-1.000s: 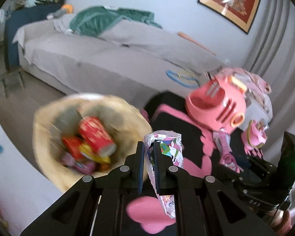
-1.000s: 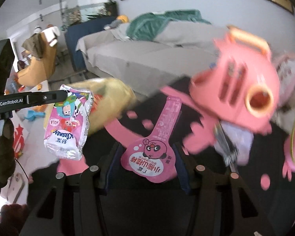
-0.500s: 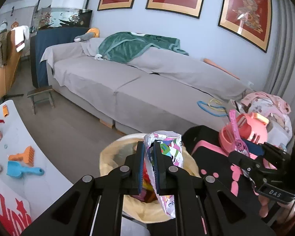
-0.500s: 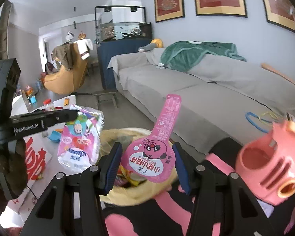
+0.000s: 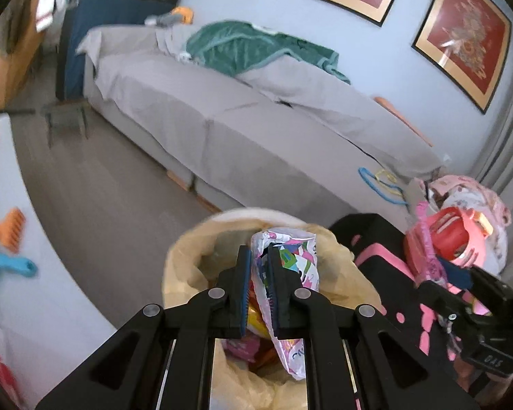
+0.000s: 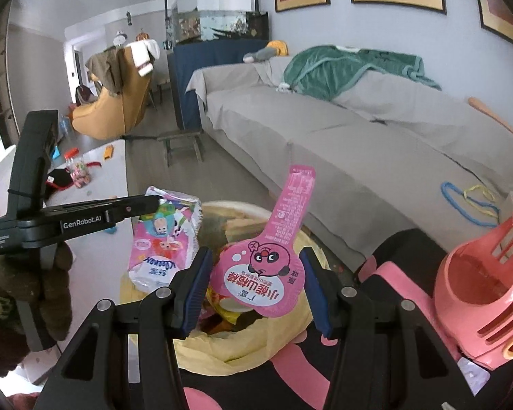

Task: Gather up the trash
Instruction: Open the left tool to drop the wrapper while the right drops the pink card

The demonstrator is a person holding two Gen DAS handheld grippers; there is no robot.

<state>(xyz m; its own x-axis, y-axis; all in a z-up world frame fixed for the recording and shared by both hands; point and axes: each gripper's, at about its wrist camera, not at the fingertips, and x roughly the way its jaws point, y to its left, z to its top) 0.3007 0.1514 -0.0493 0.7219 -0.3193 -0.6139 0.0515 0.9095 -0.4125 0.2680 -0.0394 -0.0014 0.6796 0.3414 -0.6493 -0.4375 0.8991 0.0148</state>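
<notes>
A crumpled white and pink snack wrapper [image 5: 297, 263] hangs between the pads of my left gripper [image 5: 259, 256], whose jaws are opening slightly while still touching it. It hangs over the open bin lined with a yellow bag [image 5: 188, 266], which holds several bright wrappers. In the right wrist view the left gripper [image 6: 154, 201] and its wrapper [image 6: 164, 239] are at the bin's left rim. My right gripper [image 6: 254, 256] is shut on a pink spoon-shaped snack pack [image 6: 263, 273], held above the bin's yellow bag [image 6: 242, 345].
A grey sofa [image 6: 359, 136] with a green blanket runs behind the bin. A pink plastic toy basket [image 6: 478, 290] sits on a black and pink mat [image 6: 393, 358] at the right. A white table [image 5: 34, 290] with toys lies left; a small stool [image 6: 181, 143] stands on the floor.
Both grippers have swung from the pink mat to above the bin, carrying their items. The gap between the left pads looks slightly wider now.
</notes>
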